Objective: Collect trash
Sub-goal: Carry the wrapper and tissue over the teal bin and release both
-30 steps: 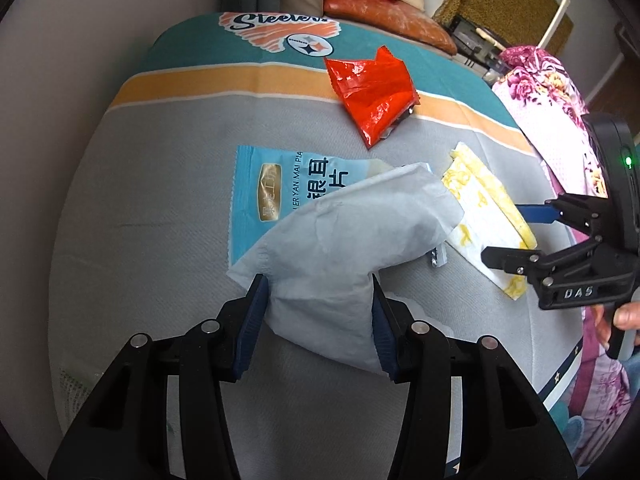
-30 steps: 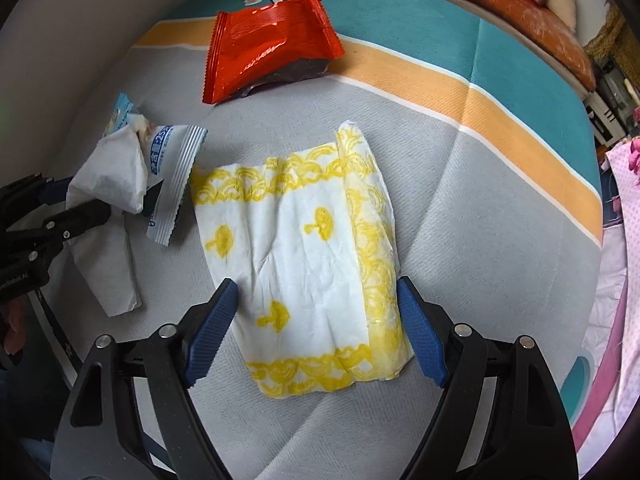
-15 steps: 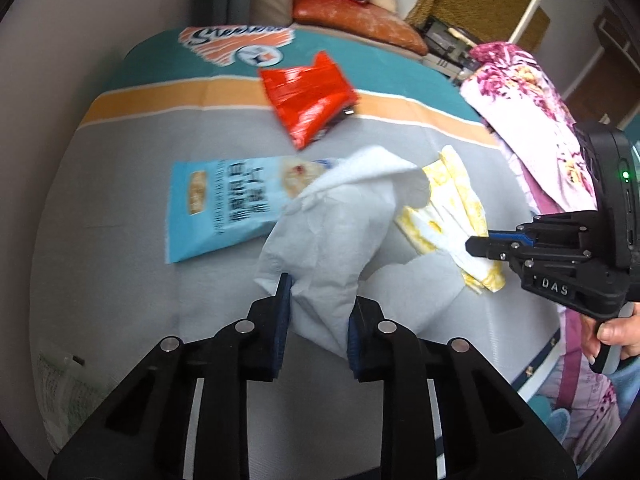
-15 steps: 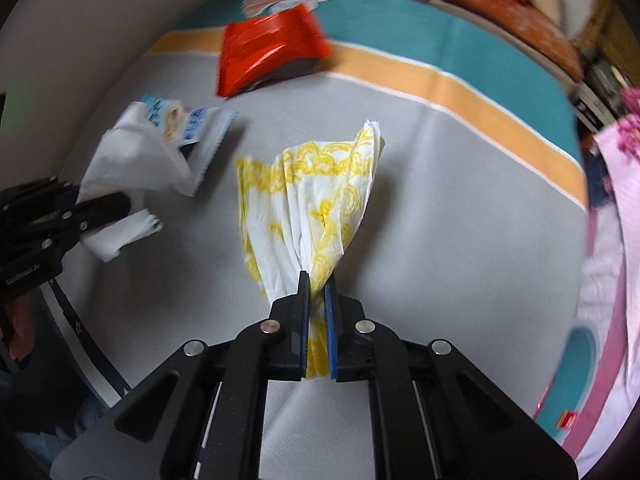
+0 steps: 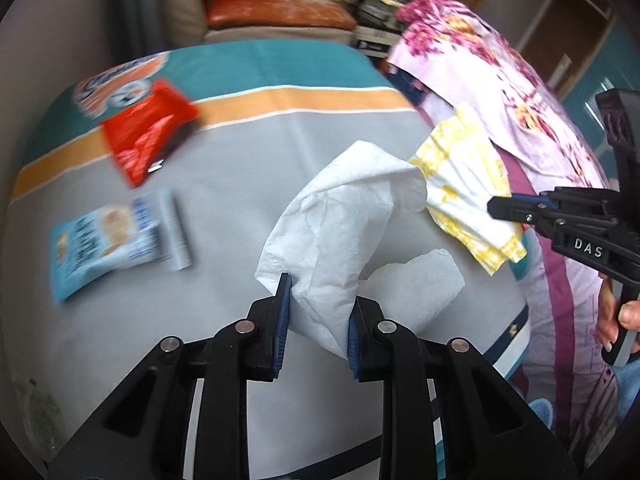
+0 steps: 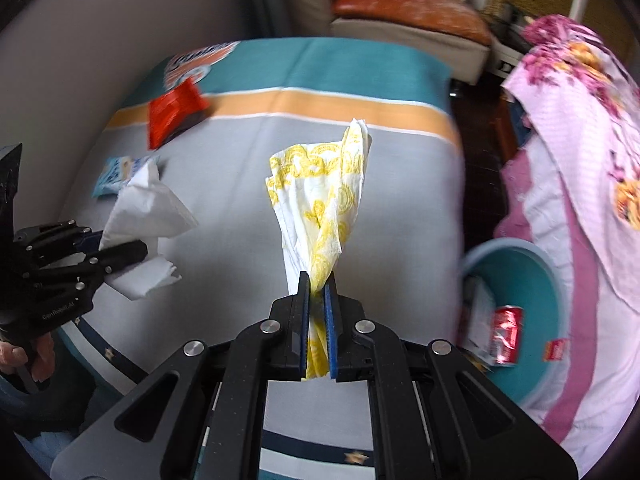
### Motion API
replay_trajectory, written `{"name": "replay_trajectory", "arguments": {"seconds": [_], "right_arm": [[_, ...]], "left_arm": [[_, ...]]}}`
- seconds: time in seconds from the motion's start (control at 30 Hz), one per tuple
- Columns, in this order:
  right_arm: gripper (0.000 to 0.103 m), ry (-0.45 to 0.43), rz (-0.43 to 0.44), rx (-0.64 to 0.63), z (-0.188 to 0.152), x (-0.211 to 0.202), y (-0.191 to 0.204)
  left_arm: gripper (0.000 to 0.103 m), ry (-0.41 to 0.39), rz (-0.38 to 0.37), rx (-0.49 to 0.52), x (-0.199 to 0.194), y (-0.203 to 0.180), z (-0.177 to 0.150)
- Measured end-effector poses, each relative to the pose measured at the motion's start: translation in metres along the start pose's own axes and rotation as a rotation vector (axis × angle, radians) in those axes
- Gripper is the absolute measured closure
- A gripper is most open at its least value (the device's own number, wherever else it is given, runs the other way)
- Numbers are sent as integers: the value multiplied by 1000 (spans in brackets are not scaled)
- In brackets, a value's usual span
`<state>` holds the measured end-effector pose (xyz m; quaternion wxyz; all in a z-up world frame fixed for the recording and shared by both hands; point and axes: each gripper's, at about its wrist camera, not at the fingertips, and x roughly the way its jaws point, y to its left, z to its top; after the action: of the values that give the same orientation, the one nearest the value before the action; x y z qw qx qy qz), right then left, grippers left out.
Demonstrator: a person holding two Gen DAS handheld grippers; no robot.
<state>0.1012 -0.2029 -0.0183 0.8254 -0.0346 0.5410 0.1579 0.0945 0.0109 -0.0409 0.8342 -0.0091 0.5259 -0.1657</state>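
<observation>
White tissue [image 5: 340, 240] in left gripper [image 5: 316, 320]; yellow napkin [image 6: 320, 208] in right gripper [image 6: 317, 308]

"DAS" stands in white on the right gripper [image 5: 516, 210]; other print is too blurred.

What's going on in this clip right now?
A person is clearing litter off a bed with two handheld grippers. The left gripper is clamped on a crumpled white tissue, and the right gripper is shut on a yellow-patterned napkin; both hang clear of the bedspread. A red wrapper and a light blue packet lie uncollected. A teal bin beside the bed already holds a crushed red can.
</observation>
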Motion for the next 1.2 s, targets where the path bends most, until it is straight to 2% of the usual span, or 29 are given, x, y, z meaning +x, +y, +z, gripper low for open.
{"name": "replay_trajectory", "arguments": {"seconds": [0.33, 0.63, 0.9, 1.17, 1.2], "right_arm": [[96, -90, -86, 164, -42, -54, -104], [96, -95, -165, 285, -87, -76, -185], [96, -85, -164, 333, -102, -69, -215], [96, -71, -163, 359, -106, -60, -235], [96, -69, -162, 360, -106, -58, -237]], "left_arm": [[78, 22, -62, 176, 31, -117, 40], [78, 59, -124, 277, 72, -217, 67], [78, 120, -133, 320, 117, -266, 71], [77, 160, -136, 345, 141, -282, 67], [74, 164, -135, 345, 144, -283, 67]]}}
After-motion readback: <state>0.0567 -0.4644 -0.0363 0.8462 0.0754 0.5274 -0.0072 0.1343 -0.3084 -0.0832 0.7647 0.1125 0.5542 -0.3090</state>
